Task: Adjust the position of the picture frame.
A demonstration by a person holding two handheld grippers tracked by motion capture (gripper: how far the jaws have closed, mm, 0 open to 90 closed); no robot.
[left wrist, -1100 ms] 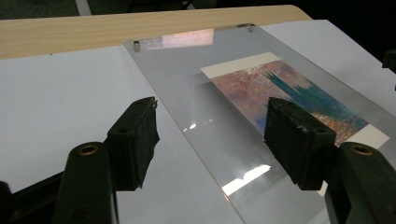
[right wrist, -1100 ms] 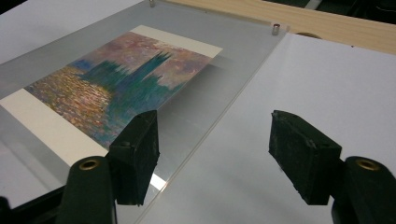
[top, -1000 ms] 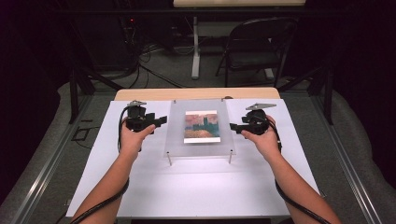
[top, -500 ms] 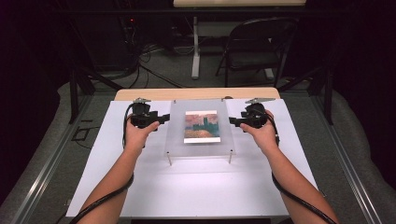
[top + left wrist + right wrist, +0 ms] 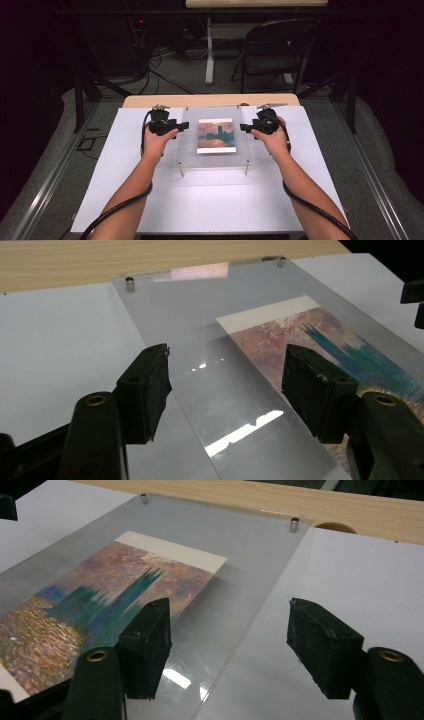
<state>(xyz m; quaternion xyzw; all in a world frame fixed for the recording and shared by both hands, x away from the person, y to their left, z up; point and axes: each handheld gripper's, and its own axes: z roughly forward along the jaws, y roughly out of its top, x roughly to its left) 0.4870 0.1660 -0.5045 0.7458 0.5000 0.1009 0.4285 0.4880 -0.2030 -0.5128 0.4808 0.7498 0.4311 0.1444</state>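
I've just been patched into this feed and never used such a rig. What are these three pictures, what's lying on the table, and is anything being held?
No robot arm here: a person holds a handheld two-jaw tool in each hand, the left gripper and the right gripper. One picture comes from a fixed camera above, looking forward and down. The other two come from cameras riding on each gripper, looking along its black jaws. On the white sheet lies a clear acrylic frame on small metal standoffs, with a painted print inside. Both grippers stand open over the frame's side edges, one at each side. Nothing is gripped yet.
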